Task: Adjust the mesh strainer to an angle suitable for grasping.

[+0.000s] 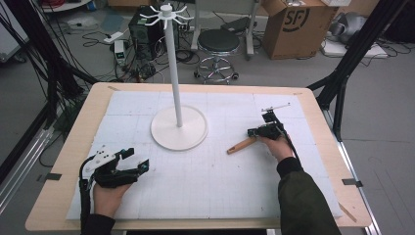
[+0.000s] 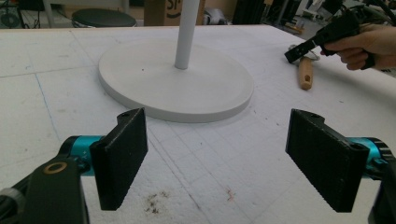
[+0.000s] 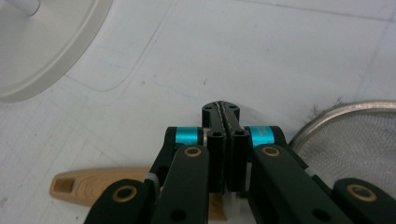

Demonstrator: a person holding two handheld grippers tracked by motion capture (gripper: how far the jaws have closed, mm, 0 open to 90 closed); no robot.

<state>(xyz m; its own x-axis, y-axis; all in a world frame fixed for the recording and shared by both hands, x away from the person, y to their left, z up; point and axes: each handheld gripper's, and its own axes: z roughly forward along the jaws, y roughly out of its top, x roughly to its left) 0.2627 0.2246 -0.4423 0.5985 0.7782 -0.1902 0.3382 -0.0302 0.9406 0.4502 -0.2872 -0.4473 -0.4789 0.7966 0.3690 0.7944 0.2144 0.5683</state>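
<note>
Your right gripper (image 1: 253,132) sat at about four o'clock from the white rack stand (image 1: 178,128), its jaws pressed flat together. In the right gripper view (image 3: 225,112) nothing showed between the pads. The wooden-handled mesh strainer (image 1: 242,145) lay on the white mat (image 1: 205,181) just under that gripper, its wooden handle (image 3: 88,184) pointing toward eight o'clock and its mesh bowl (image 3: 355,144) just to the right of the jaws. Your left gripper (image 1: 133,159) rested near the table's seven o'clock corner, jaws spread wide and holding nothing, facing the stand's round base (image 2: 173,79).
</note>
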